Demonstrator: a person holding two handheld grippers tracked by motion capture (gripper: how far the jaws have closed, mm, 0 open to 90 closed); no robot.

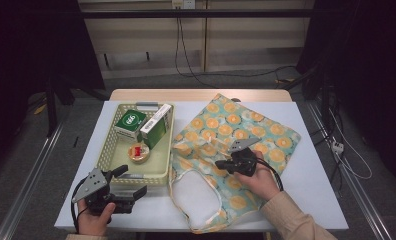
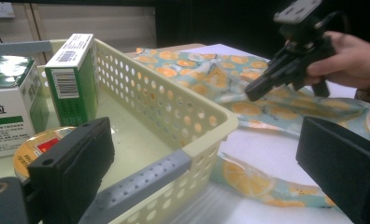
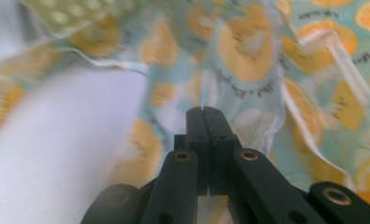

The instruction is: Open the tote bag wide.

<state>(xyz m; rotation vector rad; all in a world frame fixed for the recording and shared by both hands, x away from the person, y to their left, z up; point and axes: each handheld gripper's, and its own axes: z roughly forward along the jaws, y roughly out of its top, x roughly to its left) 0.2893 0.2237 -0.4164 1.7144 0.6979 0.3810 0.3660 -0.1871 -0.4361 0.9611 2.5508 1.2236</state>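
Note:
A light-blue cloth bag (image 1: pixel 236 130) printed with orange slices lies spread on the white table's right half, its handle loop (image 1: pixel 196 197) toward the front edge. My right gripper (image 1: pixel 219 164) rests on the bag near its opening, jaws pressed together and pinching a fold of the cloth (image 3: pixel 203 105). The left gripper view shows that right gripper (image 2: pixel 251 93) farther off, held in a hand over the bag (image 2: pixel 211 74). My left gripper (image 1: pixel 132 181) stands wide open at the table's front left, just in front of the basket's near corner (image 2: pixel 188 158), with nothing between its fingers (image 2: pixel 75 163).
A cream perforated basket (image 1: pixel 111 150) at the left holds a green-and-white box (image 1: pixel 130 122), a taller green box (image 1: pixel 155 126) and a roll of tape (image 1: pixel 138 152). Bare white table (image 1: pixel 306 170) lies right of the bag. Cables run on the floor beyond.

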